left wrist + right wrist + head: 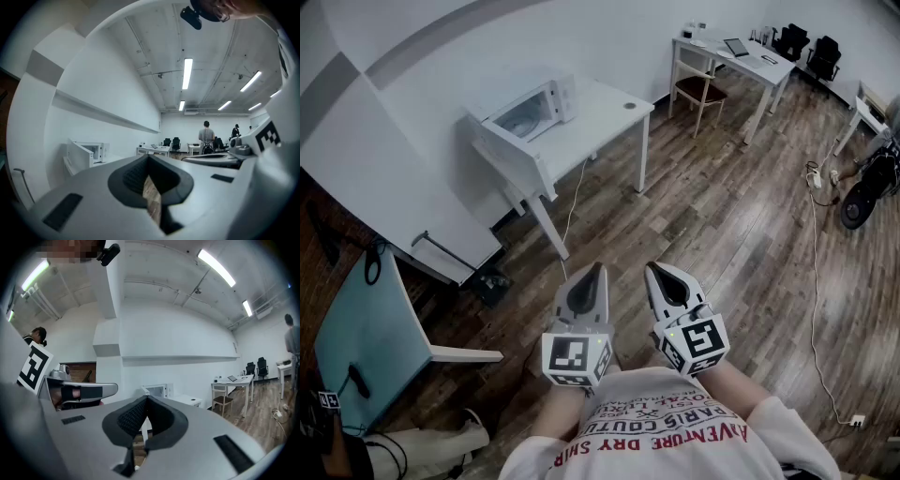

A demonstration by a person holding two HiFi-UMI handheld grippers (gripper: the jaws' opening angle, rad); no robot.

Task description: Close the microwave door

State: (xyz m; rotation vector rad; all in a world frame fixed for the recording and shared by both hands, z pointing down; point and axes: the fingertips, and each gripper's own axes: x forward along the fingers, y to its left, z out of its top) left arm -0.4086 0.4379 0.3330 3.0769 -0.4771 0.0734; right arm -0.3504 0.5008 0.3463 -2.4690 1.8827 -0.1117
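Note:
A white microwave [546,105] stands on a white table [600,117] against the far wall, its door [514,155] swung open toward the room. It also shows far off in the left gripper view, microwave [89,153], and in the right gripper view, microwave [157,391]. Both grippers are held close to my body, well short of the table. My left gripper [592,272] is shut with nothing in it, and my right gripper [656,270] beside it is shut and empty too.
A cable [572,208] hangs from the white table to the wooden floor. A second desk [741,58] with a chair [701,91] stands at the back right. A pale blue table [366,328] is at my left. A long cord [814,272] runs across the floor on the right.

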